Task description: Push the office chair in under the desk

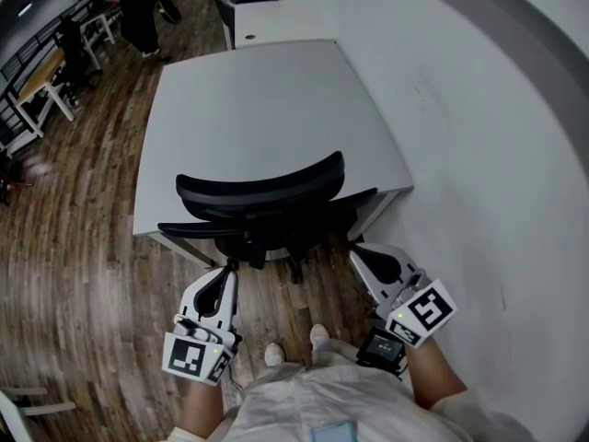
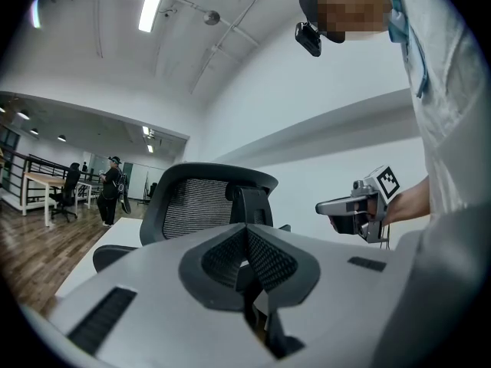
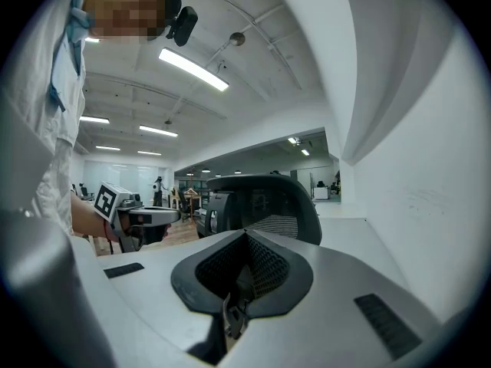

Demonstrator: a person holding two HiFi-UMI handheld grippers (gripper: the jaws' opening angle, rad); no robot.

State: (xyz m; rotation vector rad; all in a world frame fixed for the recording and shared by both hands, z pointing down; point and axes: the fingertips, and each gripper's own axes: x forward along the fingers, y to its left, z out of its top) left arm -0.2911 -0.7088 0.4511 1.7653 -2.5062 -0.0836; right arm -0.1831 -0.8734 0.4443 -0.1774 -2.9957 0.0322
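A black mesh-back office chair (image 1: 262, 196) stands tucked at the near edge of a white desk (image 1: 258, 99), its seat partly under the top. My left gripper (image 1: 225, 270) hovers just behind the chair's left side, jaws shut and empty. On the other side, my right gripper (image 1: 354, 254) is shut too, a little apart from the right armrest. In the left gripper view the chair back (image 2: 207, 205) rises ahead, with the right gripper (image 2: 326, 205) off to the right. The right gripper view shows the chair back (image 3: 265, 202) ahead and the left gripper (image 3: 165, 215) at left.
A white wall (image 1: 497, 155) runs along the right, close to the desk. Wooden floor (image 1: 83, 247) spreads to the left and near me. Far back left are other desks (image 1: 41, 76), chairs and a standing person (image 1: 138, 12). My feet (image 1: 294, 343) are behind the chair.
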